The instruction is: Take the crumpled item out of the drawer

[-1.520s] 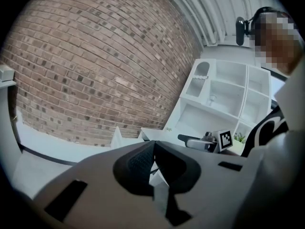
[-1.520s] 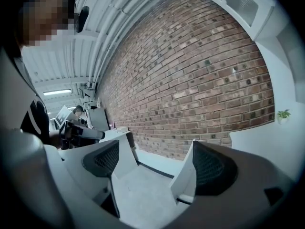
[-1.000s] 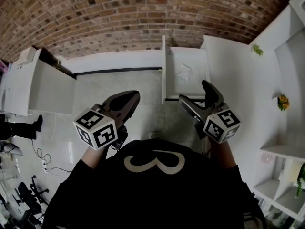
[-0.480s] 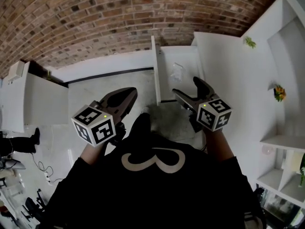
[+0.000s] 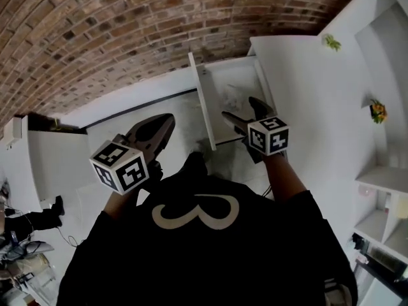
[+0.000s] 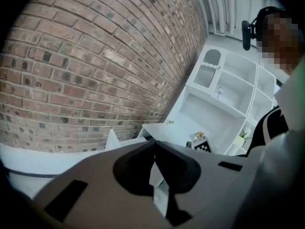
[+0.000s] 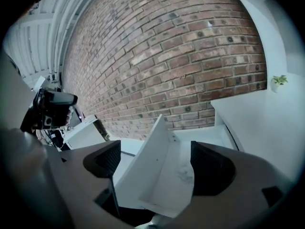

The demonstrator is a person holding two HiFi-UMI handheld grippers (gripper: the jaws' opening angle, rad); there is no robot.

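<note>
A white drawer [image 5: 201, 104] stands pulled out from the white cabinet below the brick wall. A pale, faint crumpled item [image 5: 231, 95] lies on its floor. My right gripper [image 5: 239, 107] is open over the drawer's front end, just short of the item. In the right gripper view the drawer [image 7: 147, 162] fills the gap between the spread jaws of the right gripper [image 7: 155, 162], and the crumpled item [image 7: 185, 175] lies close to the right jaw. My left gripper [image 5: 166, 118] hangs shut and empty left of the drawer; in the left gripper view its [image 6: 153, 145] jaw tips touch.
The white cabinet top [image 5: 299, 81] to the right carries a small green plant [image 5: 329, 41]. Open shelves with an orange flower piece [image 5: 378, 111] rise at far right. Another white cabinet [image 5: 51, 164] stands at left. A dark shoe [image 5: 191, 164] rests on the pale floor below the drawer.
Both grippers have moved forward towards the drawer. The right gripper, still open, now reaches over the drawer's front end. The left gripper has stayed shut.
</note>
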